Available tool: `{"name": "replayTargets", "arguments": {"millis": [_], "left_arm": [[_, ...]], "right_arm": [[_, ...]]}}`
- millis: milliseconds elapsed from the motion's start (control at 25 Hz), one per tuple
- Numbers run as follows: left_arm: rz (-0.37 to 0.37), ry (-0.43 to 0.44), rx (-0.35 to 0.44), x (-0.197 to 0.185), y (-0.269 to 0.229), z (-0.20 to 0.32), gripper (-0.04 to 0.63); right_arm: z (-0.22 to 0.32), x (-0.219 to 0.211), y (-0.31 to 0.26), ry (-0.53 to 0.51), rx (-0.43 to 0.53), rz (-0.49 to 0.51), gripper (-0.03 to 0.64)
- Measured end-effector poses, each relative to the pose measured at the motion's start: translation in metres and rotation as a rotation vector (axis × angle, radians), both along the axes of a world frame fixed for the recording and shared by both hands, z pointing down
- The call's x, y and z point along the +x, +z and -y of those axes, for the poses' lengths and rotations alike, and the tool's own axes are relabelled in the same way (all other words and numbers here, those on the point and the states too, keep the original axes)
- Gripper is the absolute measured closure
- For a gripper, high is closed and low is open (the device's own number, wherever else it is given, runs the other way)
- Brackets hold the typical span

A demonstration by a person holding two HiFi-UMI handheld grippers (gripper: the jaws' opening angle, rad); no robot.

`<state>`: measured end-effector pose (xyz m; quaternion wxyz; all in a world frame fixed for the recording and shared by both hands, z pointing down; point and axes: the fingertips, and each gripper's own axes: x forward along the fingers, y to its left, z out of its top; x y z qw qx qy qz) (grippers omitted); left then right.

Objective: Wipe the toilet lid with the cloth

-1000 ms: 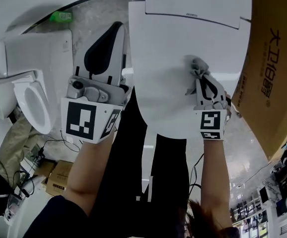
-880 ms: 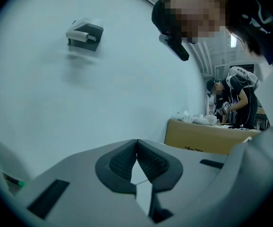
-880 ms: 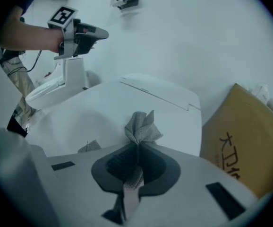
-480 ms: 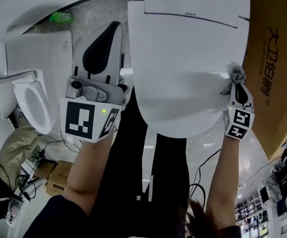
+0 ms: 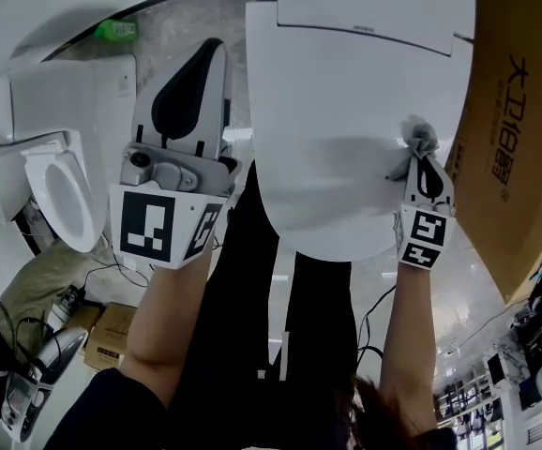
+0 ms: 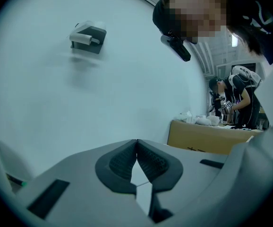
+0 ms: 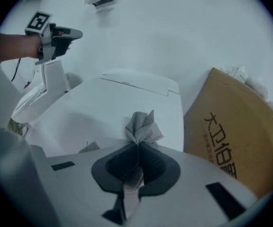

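Note:
The white toilet lid fills the upper middle of the head view and lies ahead of the right gripper in its own view as the same toilet lid. A grey cloth is bunched at the lid's right edge, and my right gripper is shut on it; the cloth sticks out past the jaw tips. My left gripper hangs left of the lid, away from it. In its own view the left gripper has its jaws closed on nothing.
A brown cardboard box stands right next to the lid's right side. A second white toilet sits at the left. Cables and small boxes lie on the floor. Other people work far off.
The right gripper swept the cloth from the lid's middle to its right edge, then came back slightly left. The left gripper has stayed in place.

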<state>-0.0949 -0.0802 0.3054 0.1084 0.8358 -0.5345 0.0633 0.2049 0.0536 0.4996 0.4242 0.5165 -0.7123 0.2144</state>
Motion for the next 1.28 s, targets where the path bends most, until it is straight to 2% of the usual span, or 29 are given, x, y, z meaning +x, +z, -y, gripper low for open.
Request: {"name": "replayTargets", "arguments": {"millis": [360,800,1080,1280], "left_arm": [[-0.002,-0.003,-0.005,-0.001,0.002,-0.004,0.575],[-0.001,0.002,-0.001,0.003,0.001,-0.009,0.575],[0.003,0.004,-0.005,0.004,0.002,-0.014,0.575],[0.012,0.018,-0.007,0.006,0.003,-0.017,0.575]], "right_arm": [[-0.018,-0.118,-0.002,-0.229,-0.031,0.123,0.583],[-0.077,-0.247,-0.002,-0.561,-0.123,0.234,0.583],[-0.121,-0.284,0.000,-0.720,-0.143,0.261,0.584],[-0.126,-0.275,-0.001,-0.745,-0.115,0.275,0.584]]}}
